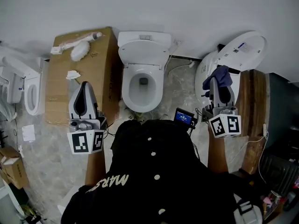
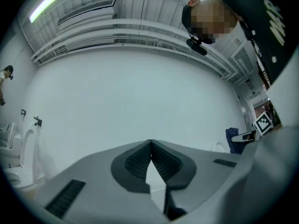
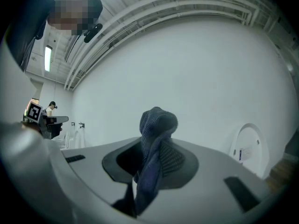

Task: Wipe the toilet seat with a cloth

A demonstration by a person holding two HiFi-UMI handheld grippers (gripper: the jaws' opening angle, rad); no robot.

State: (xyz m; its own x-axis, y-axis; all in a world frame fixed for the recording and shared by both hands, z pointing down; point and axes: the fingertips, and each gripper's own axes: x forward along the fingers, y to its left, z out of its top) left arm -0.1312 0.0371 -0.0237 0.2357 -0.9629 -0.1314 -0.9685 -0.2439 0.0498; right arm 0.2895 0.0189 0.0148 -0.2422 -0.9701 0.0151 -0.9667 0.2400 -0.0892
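A white toilet (image 1: pixel 142 80) stands against the wall at the middle of the head view, its seat (image 1: pixel 128 85) down around the open bowl. My right gripper (image 1: pixel 222 84) is held up to the right of it, shut on a dark blue cloth (image 1: pixel 221 77); in the right gripper view the cloth (image 3: pixel 156 146) bunches between the pads and sticks up past the tips. My left gripper (image 1: pixel 83 93) is raised to the left of the toilet, shut with nothing in it; its pads (image 2: pixel 161 162) meet at the tips. Both point up at the white wall.
A cardboard box (image 1: pixel 81 73) with a brush on top stands left of the toilet. Another toilet with its lid raised (image 1: pixel 243 50) is at the right beside a wooden panel (image 1: pixel 256 111). More white fixtures (image 1: pixel 28 90) line the left. A person (image 3: pixel 50 109) stands far off.
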